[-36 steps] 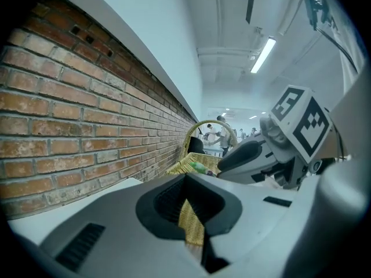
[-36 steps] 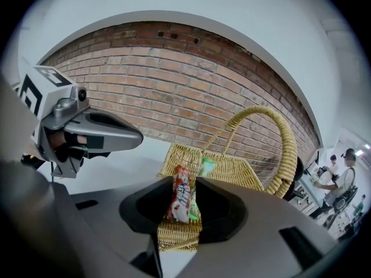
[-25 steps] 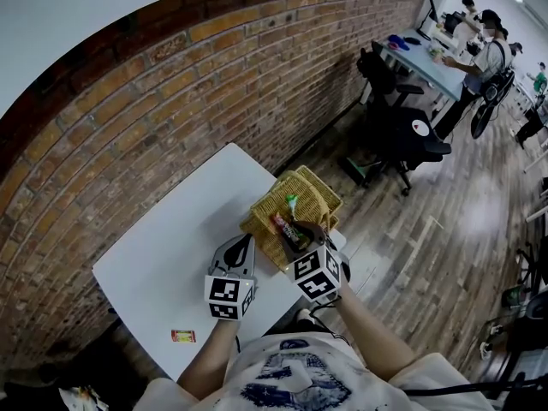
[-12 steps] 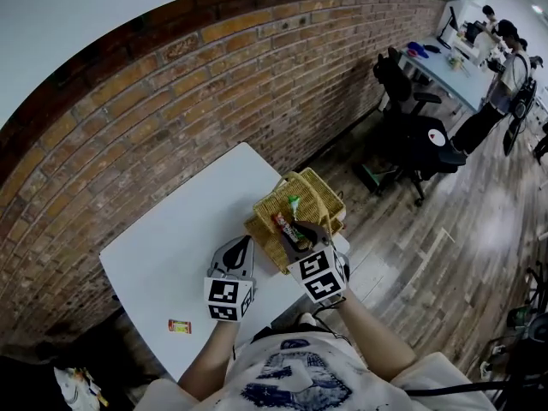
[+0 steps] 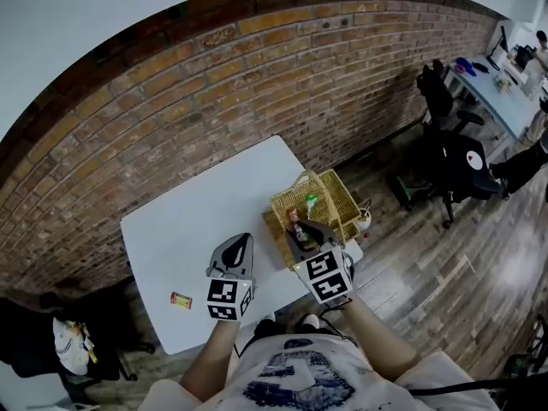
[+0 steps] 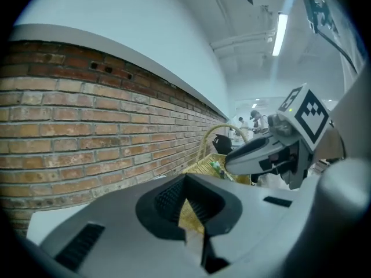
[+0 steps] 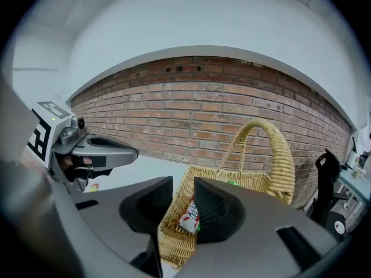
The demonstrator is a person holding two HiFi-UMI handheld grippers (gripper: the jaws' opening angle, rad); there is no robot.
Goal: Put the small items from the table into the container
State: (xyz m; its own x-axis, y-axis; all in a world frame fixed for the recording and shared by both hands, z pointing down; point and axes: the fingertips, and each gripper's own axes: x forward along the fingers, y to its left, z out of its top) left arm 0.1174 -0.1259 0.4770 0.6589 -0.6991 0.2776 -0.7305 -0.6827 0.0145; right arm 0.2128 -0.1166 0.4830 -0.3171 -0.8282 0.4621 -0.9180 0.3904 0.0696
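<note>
A wicker basket point(image 5: 338, 197) with an arched handle point(image 7: 284, 155) stands at the table's right edge. It holds a green item point(image 5: 310, 200). My right gripper point(image 5: 301, 229) hovers at the basket's near rim, shut on a red-and-white snack packet point(image 7: 189, 216), which also shows at the basket's near side in the head view point(image 5: 294, 218). My left gripper point(image 5: 245, 240) floats beside it over the white table point(image 5: 197, 221). Its jaws point(image 6: 186, 204) stand a little apart with nothing between them. A small red packet point(image 5: 180, 299) lies near the table's front left edge.
A brick wall point(image 5: 214, 101) runs behind the table. Black office chairs point(image 5: 449, 148) stand on the wooden floor to the right, with a desk point(image 5: 505, 92) beyond them. A dark bag point(image 5: 51, 341) sits on the floor at the lower left. A small white object point(image 5: 365, 221) lies beside the basket.
The head view has swung, so the table and basket now sit further right in the picture. The right gripper still holds the packet at the basket. The left gripper has shifted slightly.
</note>
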